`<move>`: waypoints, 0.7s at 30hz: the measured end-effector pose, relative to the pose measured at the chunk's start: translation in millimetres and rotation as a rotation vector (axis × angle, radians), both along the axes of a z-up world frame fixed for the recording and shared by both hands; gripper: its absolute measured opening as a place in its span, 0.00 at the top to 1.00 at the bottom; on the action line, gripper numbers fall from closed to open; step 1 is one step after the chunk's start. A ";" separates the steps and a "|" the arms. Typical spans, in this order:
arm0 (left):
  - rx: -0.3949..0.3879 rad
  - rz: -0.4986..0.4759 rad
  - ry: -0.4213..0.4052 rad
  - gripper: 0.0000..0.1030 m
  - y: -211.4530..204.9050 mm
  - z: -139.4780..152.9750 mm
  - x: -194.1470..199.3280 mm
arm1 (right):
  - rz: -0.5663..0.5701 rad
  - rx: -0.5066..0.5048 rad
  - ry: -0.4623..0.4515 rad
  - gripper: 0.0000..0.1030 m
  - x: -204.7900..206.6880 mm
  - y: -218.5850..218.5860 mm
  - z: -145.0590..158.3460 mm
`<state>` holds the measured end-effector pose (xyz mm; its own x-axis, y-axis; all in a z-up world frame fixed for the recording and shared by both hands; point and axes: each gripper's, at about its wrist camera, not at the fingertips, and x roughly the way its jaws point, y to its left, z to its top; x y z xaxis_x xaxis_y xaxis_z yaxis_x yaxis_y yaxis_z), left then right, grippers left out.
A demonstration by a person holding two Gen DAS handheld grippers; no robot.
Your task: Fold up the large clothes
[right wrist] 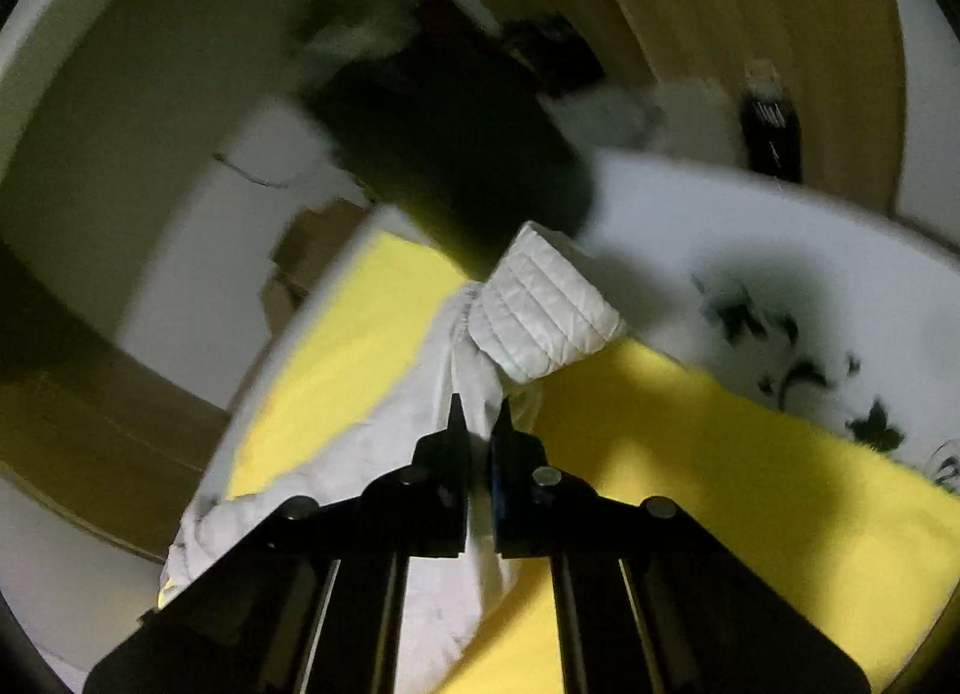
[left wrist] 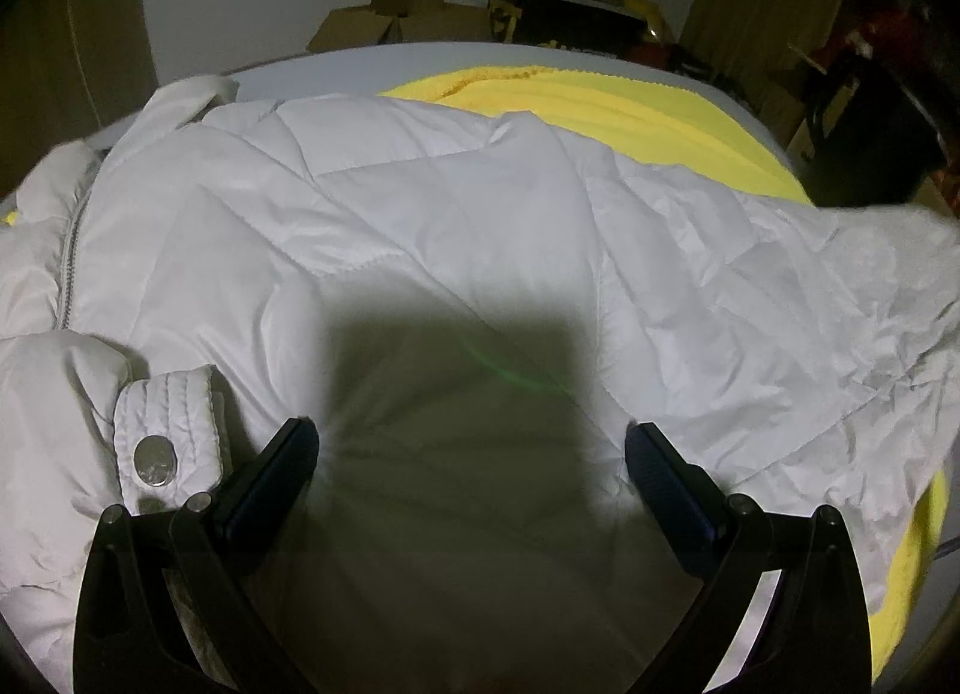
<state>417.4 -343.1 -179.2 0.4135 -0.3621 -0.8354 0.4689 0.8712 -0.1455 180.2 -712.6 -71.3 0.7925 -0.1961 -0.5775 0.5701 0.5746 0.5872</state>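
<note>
Lying spread across the yellow fleece blanket [left wrist: 630, 99] on the bed, the white quilted padded jacket [left wrist: 420, 226] fills the near half of the left wrist view, its zip [left wrist: 69, 262] running along the left and a snap-buttoned cuff [left wrist: 171, 436] near the left fingertip. The left gripper [left wrist: 471, 442] has its tongs wide apart just over the jacket body, holding nothing. The right gripper [right wrist: 480, 412] has its tongs pinched together on the sleeve [right wrist: 474, 376] just behind its ribbed quilted cuff [right wrist: 543, 316], lifted above the blanket. The jacket looks light, puffy and soft, with a slick shell that could slide; stitched seams, the cuffs and the hem look like the surest holds, since thick padding may spring out of a shallow pinch
</note>
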 end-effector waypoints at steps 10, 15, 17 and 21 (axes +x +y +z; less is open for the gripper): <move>-0.232 0.204 -0.129 0.00 163.2 138.1 -77.2 | 0.354 -0.299 -0.166 0.95 20.0 227.7 158.0; -0.271 0.301 -0.189 0.00 292.3 158.9 -144.3 | 0.563 -0.414 -0.091 0.95 61.1 370.4 145.2; -0.253 0.370 -0.193 0.00 332.1 150.8 -164.3 | 0.602 -0.493 -0.042 0.95 85.2 414.9 118.0; -0.268 0.466 -0.188 0.00 406.9 132.2 -191.5 | 0.740 -0.416 0.101 0.96 132.2 471.0 36.5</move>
